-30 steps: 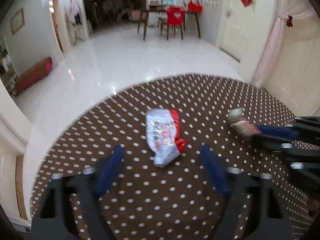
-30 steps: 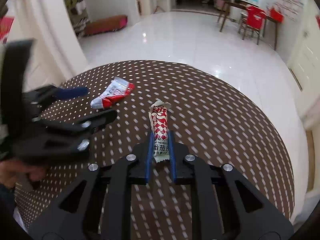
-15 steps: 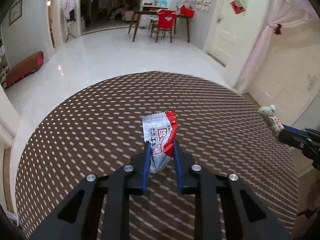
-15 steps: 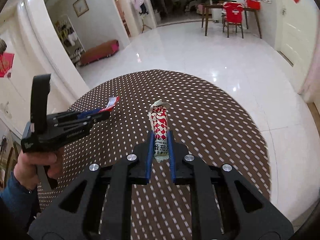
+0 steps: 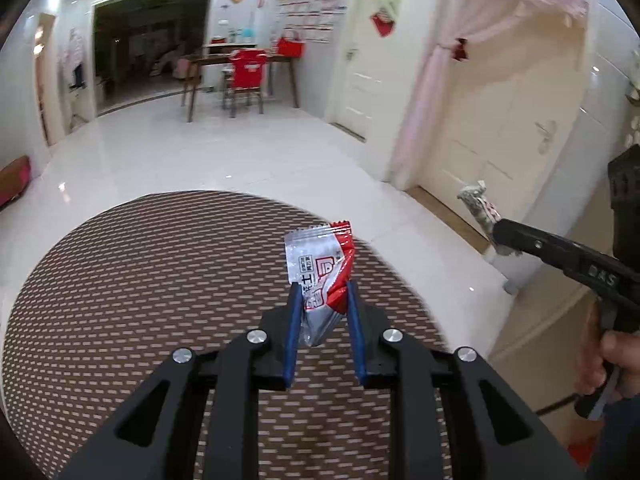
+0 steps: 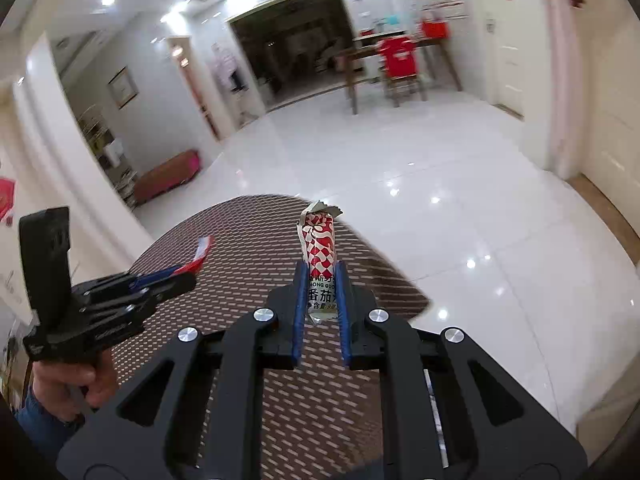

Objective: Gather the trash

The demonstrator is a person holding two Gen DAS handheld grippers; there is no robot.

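Note:
My left gripper (image 5: 322, 294) is shut on a silver and red snack wrapper (image 5: 320, 262), held above the round brown dotted table (image 5: 140, 280). My right gripper (image 6: 322, 276) is shut on a red and white checkered packet (image 6: 318, 246) that stands upright between its blue pads. In the left wrist view the right gripper (image 5: 494, 232) reaches in from the right with its packet (image 5: 478, 206) over the floor beyond the table's edge. The right wrist view shows the left gripper (image 6: 188, 270) at the left with the wrapper (image 6: 202, 250) sticking out of it.
White glossy floor (image 5: 200, 160) surrounds the table. A wooden desk with a red-covered chair (image 5: 248, 76) stands far back. White doors and a pink curtain (image 5: 424, 112) line the right wall. A hand (image 5: 612, 364) holds the right gripper's handle; another hand (image 6: 68, 384) holds the left one.
My left gripper closed on the wrapper that lay on the table and lifted it. Both grippers rose and swung right towards the table's edge; the right one kept hold of its packet.

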